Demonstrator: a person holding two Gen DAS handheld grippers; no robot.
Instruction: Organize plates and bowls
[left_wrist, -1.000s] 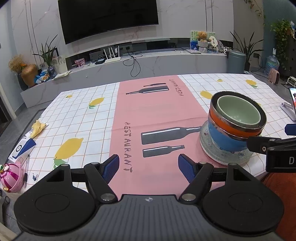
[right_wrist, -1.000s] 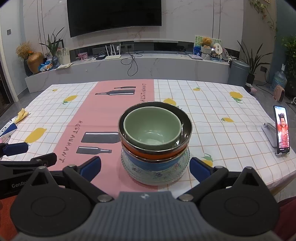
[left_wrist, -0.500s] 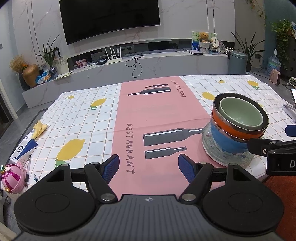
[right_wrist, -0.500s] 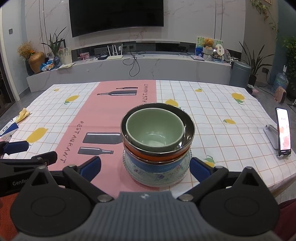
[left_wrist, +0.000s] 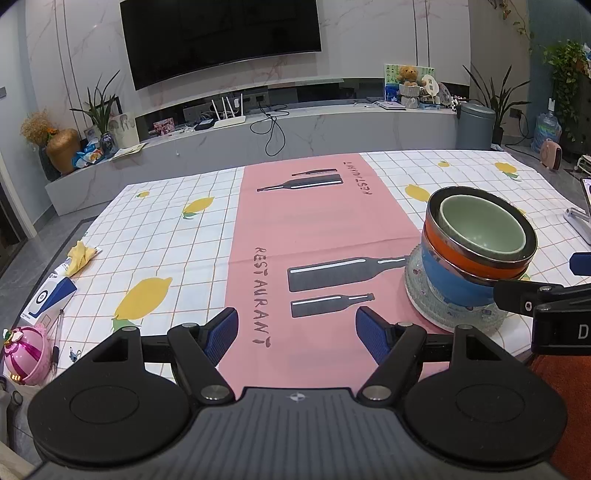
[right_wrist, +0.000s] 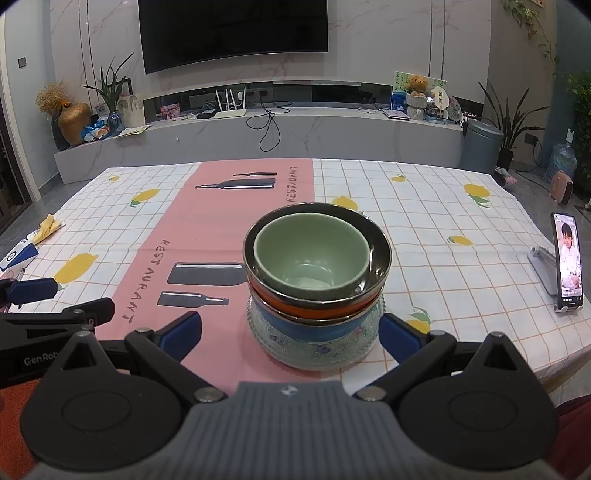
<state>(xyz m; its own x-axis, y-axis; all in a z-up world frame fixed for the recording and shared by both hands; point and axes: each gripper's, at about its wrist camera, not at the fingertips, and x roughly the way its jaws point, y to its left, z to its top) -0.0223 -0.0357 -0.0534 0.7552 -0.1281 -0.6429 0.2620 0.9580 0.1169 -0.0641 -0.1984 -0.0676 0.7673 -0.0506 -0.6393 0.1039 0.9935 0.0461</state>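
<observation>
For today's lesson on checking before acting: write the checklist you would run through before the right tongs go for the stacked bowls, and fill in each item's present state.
1. Right tongs open wide enough to straddle the stack: ok, pads sit either side of it.
2. Right tongs empty: ok.
3. Left tongs open, empty and off to the side of the stack: ok.
4. Green bowl seated inside the steel-rimmed orange bowl: ok.
5. Blue bowl resting in the glass plate: ok.
6. Stack level: cannot tell; the upper bowls look slightly tilted in the left view.
7. Phone on its stand clear of the stack: ok.
</observation>
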